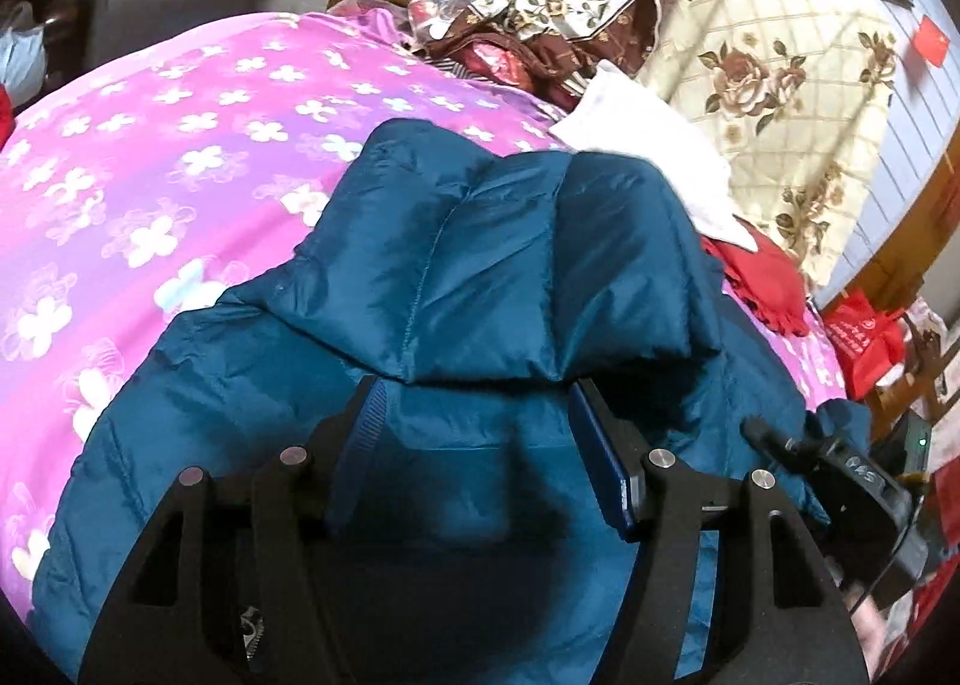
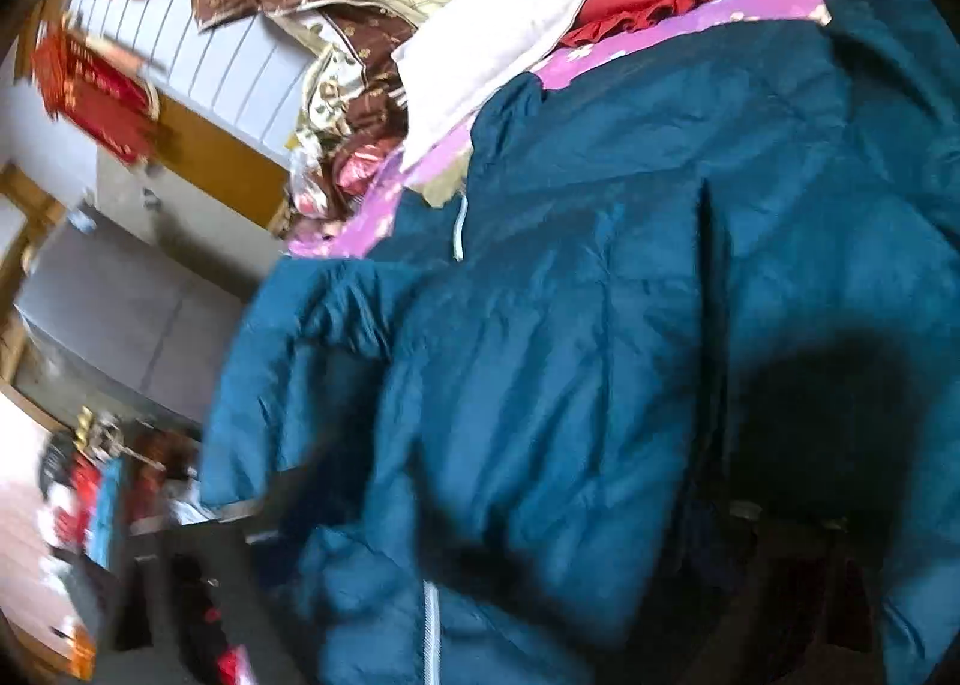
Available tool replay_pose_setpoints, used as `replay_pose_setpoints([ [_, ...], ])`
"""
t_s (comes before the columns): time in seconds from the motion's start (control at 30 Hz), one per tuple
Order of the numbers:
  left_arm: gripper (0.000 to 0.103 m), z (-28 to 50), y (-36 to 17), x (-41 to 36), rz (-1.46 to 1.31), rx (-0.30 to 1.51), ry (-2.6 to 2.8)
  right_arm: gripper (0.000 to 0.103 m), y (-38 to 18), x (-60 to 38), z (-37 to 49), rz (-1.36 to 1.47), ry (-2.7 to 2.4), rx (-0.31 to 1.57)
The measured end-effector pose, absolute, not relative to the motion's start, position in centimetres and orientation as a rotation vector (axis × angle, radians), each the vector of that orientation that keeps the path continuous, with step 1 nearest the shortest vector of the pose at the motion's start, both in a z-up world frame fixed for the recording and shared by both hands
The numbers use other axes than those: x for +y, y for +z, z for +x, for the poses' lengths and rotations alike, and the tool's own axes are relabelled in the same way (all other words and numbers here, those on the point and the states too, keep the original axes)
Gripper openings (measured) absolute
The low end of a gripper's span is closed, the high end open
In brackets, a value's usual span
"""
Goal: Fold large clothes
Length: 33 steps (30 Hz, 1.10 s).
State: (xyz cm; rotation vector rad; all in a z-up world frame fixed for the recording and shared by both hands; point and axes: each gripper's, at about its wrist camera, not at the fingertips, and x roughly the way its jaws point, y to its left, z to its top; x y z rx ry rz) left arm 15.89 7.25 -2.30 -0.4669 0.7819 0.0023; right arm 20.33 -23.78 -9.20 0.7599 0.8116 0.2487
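L tool: fingers spread wide apart, blue pads showing, tips tucked just under the near edge of a puffy fold of the jacket. Nothing pinched between them; jacket fabric lies below the gap.

R tool: only dark, blurred shapes at the bottom of the R wrist view, low against the jacket. Can't tell if it's spread or pressed together, or whether it grips anything. In the L wrist view a black piece of gear with a small green light sits at the right edge, touching the jacket; prob. the other tool, not certain.

Jacket: teal, quilted, padded. Lies on the bed, across the pink flowered bedspread, taking up the near and middle part of both views. One thick section is folded over on top, just beyond the L tool. A pale zipper line shows in the R wrist view.

Farther out: white cloth just past the jacket's far edge; red frilled cloth to the right of it, on the bedspread. Beyond those, a cream rose-print quilt with brown patterned trim, heaped at the far side. Red bag at far right, off the bed.
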Motion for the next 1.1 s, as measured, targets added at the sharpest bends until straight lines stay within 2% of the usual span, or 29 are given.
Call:
replay_pose_setpoints([
  [0.03,0.063,15.9,-2.5,7.5,-0.474,0.788,0.010,0.020,-9.1,-24.4,20.2,0.782,0.243,0.799],
  [0.1,0.063,15.8,-2.8,8.0,-0.497,0.796,0.034,0.013,-7.4,-25.1,19.3,0.674,0.198,0.751],
  [0.23,0.063,15.9,-3.2,8.7,-0.528,0.810,0.070,0.012,-5.3,-29.3,17.8,0.576,0.097,0.754],
  [0.37,0.063,16.1,-3.2,8.3,-0.510,0.814,0.060,0.012,-6.2,-32.8,18.1,0.551,0.104,0.859],
  [0.6,0.063,16.3,-2.8,8.5,-0.487,0.792,0.083,0.013,-7.7,-34.4,18.2,0.543,0.124,0.869],
  [0.67,0.063,16.5,-3.0,9.1,-0.494,0.791,0.099,0.017,-7.6,-34.7,18.1,0.572,0.154,0.866],
  [0.83,0.063,17.2,-2.8,10.4,-0.513,0.772,0.158,0.044,-4.8,-37.0,15.8,0.582,0.092,0.783],
  [0.97,0.063,18.6,-1.8,10.1,-0.457,0.733,0.141,0.045,-0.5,-36.4,13.7,0.492,-0.047,0.619],
  [1.1,0.064,21.7,-1.0,9.2,-0.323,0.761,0.131,0.045,1.2,-30.6,15.5,0.317,0.048,0.655],
])
